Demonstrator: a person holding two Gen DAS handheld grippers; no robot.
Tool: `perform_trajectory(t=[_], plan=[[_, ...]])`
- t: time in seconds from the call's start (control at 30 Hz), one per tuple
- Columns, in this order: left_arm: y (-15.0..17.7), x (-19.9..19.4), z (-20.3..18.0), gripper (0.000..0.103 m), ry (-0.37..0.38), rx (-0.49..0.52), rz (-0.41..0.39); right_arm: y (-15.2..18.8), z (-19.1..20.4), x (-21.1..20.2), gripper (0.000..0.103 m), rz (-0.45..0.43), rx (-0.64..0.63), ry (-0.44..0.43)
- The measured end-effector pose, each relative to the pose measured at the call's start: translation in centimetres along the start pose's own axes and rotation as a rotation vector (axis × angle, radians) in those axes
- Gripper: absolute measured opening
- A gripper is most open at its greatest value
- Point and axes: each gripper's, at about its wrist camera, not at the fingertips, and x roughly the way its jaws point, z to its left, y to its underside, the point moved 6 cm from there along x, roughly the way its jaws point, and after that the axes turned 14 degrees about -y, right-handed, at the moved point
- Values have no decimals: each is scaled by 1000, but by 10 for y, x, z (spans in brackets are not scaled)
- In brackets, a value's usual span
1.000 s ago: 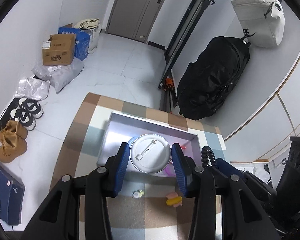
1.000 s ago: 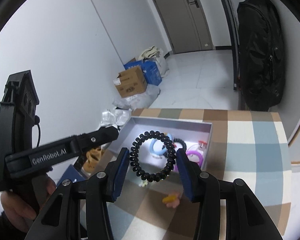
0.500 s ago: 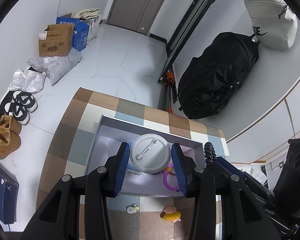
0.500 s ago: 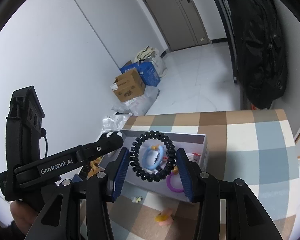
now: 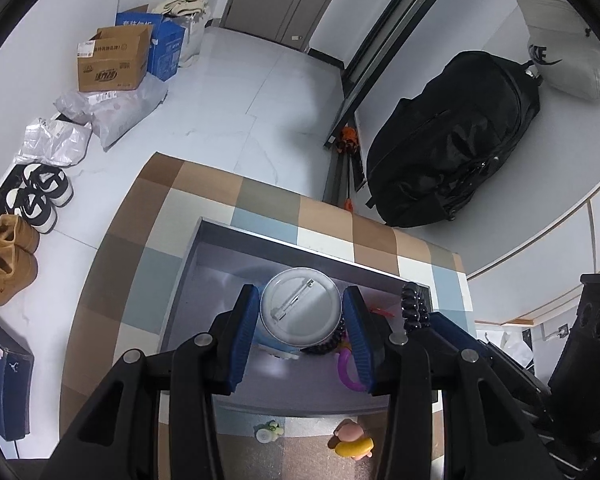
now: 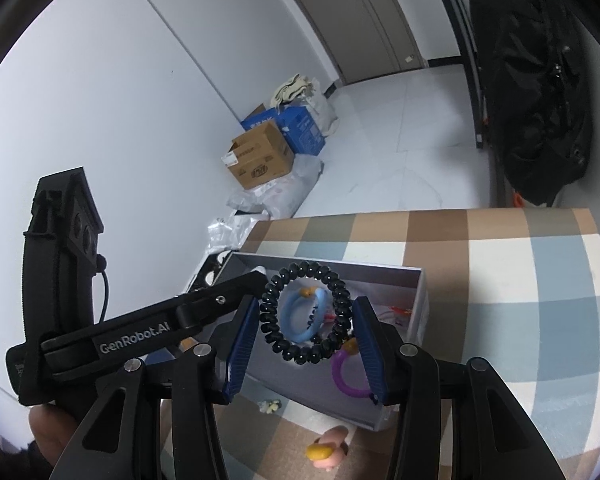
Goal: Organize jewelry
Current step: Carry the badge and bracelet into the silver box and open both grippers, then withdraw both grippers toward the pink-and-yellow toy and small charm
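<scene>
My left gripper [image 5: 300,318] is clamped on a round silver pin badge [image 5: 300,312], pin side toward the camera, both blue pads pressed to its rim. It hangs above the open grey box [image 5: 204,264], over the box's right half. The box sits on the checked tabletop [image 5: 156,216] toward its near edge. Under the badge lie a blue ring [image 6: 300,314] and a purple ring [image 5: 346,372] near the box's near right corner. On the tabletop just outside the box's near wall lie a small pale charm [image 5: 267,433] and, right of it, a pink-and-yellow charm [image 5: 352,442].

My right gripper [image 6: 306,326] is clamped on a black beaded bracelet [image 6: 306,314], held upright between the pads over the box's right half, beside my left gripper.
</scene>
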Motion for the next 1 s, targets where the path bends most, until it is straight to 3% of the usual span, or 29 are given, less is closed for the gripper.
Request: perform_trajectory(t=[0.13,0.17,0.23,0.33,0.43,0.67,1.0], plan=[[-2,4,-1,39,70,-30,27,-2,-3,-1,50,-13,-8,23],[-2,5,-1,43,94,-38,38,-3,-4,-2,52,-16,-6,22],[-1,7,1,60,160,-95,70,-4,-5,-6,58,-29,-1,24],[-4,1,2,68,215,-133,67,-6,-5,-15,72,-58,4,18],[-5,-6,5,76,210,-155,56,-8,-4,-25,79,-82,3,21],[2,-14,3,77,172,-136,44,-2,-7,-35,87,-88,9,41],[13,-43,5,82,66,-31,-93,15,6,-47,95,-92,-33,70]])
